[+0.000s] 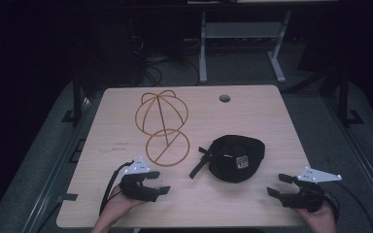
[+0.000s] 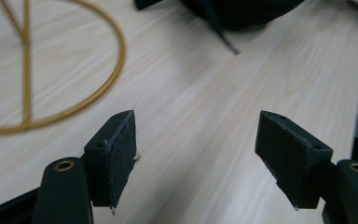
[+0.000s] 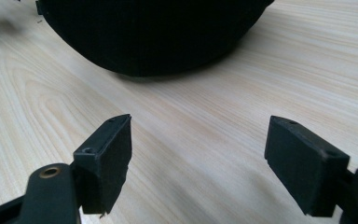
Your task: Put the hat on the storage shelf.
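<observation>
Near the front edge of the worktop (image 1: 272, 102), the left claw (image 1: 158, 182) and the right claw (image 1: 278, 185) both rest low with jaws spread wide and nothing between them, angled inward as if to approach from two sides. Between and just beyond them lies the black cap (image 1: 236, 158), right of the middle, its strap (image 1: 199, 165) trailing toward the left claw, probably so either claw can take an edge. Farther back, left of centre, stands the gold wire cap frame (image 1: 162, 126), likely where the cap belongs.
</observation>
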Demonstrator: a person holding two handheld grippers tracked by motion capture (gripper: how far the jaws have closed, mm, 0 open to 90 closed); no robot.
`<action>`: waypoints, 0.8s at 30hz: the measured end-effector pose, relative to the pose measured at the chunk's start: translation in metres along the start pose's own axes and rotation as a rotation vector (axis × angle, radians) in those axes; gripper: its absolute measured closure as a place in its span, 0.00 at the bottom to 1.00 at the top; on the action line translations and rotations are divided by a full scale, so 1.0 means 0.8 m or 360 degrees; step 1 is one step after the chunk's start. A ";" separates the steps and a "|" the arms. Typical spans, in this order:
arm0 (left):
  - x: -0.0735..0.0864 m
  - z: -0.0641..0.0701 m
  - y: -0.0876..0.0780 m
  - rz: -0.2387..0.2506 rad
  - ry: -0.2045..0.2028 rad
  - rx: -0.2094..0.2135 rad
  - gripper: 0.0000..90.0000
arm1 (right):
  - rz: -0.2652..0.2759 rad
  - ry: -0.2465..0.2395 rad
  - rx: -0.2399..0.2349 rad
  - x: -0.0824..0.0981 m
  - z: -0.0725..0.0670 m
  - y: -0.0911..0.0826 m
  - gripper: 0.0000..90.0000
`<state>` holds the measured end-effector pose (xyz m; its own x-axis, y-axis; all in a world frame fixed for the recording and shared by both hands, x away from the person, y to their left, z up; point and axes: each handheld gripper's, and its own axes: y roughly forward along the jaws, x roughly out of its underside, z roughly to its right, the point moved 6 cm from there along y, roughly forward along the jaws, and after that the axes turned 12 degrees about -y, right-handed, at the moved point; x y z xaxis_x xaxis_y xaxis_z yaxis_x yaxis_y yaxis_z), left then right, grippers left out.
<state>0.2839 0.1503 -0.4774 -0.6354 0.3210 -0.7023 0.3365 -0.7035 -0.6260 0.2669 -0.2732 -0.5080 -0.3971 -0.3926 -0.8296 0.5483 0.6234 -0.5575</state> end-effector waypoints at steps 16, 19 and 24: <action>-0.047 0.057 0.014 -0.0047 0.0165 0.0099 0.26 | 0.0086 0.0012 0.0010 -0.010 0.000 -0.005 0.19; -0.061 0.067 0.024 -0.0072 0.0208 0.0116 0.24 | 0.0091 0.0012 0.0017 -0.010 -0.001 -0.005 0.16; -0.089 0.088 0.040 -0.0111 0.0267 0.0164 0.23 | 0.0108 0.0031 0.0019 -0.012 -0.001 -0.006 0.16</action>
<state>0.2911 0.0601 -0.4240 -0.5272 0.4661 -0.7104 0.2174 -0.7343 -0.6431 0.2674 -0.2720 -0.4972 -0.3727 -0.3363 -0.8648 0.5833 0.6399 -0.5002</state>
